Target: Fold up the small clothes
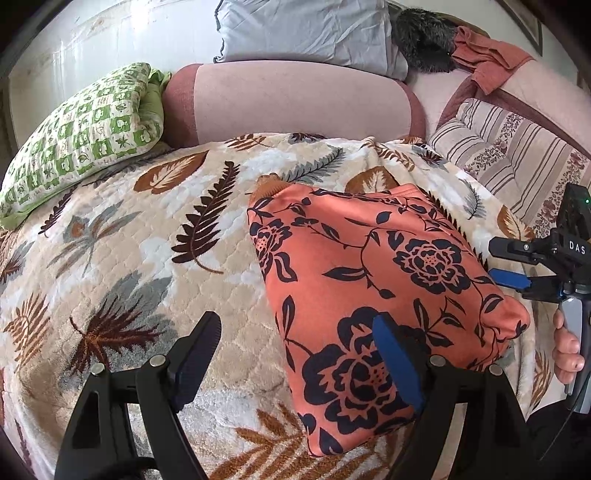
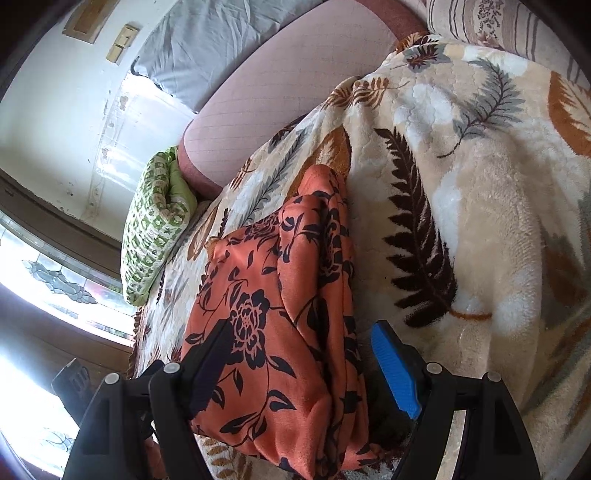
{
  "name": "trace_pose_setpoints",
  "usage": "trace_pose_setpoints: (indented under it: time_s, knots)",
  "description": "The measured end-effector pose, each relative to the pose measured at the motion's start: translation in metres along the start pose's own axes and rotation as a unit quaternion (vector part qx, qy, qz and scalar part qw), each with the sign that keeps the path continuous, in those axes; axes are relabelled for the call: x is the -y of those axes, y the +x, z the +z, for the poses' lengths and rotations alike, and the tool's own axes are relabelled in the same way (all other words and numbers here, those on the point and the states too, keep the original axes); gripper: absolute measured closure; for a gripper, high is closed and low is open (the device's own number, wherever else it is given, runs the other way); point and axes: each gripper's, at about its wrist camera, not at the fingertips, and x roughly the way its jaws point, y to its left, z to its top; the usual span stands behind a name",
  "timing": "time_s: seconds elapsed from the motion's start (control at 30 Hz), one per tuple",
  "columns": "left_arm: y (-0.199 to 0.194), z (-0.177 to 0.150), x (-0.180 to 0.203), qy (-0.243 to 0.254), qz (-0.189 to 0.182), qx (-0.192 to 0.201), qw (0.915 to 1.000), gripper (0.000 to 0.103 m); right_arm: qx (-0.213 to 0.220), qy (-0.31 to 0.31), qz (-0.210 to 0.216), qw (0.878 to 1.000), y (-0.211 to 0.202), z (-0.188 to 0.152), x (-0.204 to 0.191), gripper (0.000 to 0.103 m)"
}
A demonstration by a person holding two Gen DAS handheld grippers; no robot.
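Observation:
An orange garment with a black flower print (image 1: 373,295) lies folded on the leaf-patterned blanket (image 1: 122,229). My left gripper (image 1: 295,350) is open over its near left edge, one finger above the cloth and one above the blanket. In the right wrist view the same garment (image 2: 273,325) lies in layered folds. My right gripper (image 2: 303,365) is open, its fingers astride the garment's near end. The right gripper also shows in the left wrist view (image 1: 517,266) at the garment's right side, held by a hand.
A green checked pillow (image 1: 81,140) lies at the far left, a pink bolster (image 1: 291,103) and a grey pillow (image 1: 310,29) behind. A striped cushion (image 1: 517,162) and an orange cloth (image 1: 487,55) lie at the far right. A window (image 2: 48,280) is to the left.

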Motion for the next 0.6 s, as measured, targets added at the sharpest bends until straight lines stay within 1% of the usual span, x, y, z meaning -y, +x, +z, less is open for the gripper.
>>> trace_pose_setpoints:
  time_s: [0.43,0.6]
  knots:
    - [-0.0027,0.0026,-0.0009,-0.003,0.003,0.006,1.0,0.018,-0.006,-0.007,0.005,1.0,0.0052,-0.0016,-0.0058,0.023]
    - [-0.0029,0.0067,-0.0024,-0.004,0.004,0.002,1.0,0.018,-0.008,-0.006,0.009,1.0,0.0073,-0.0012,-0.0067,0.023]
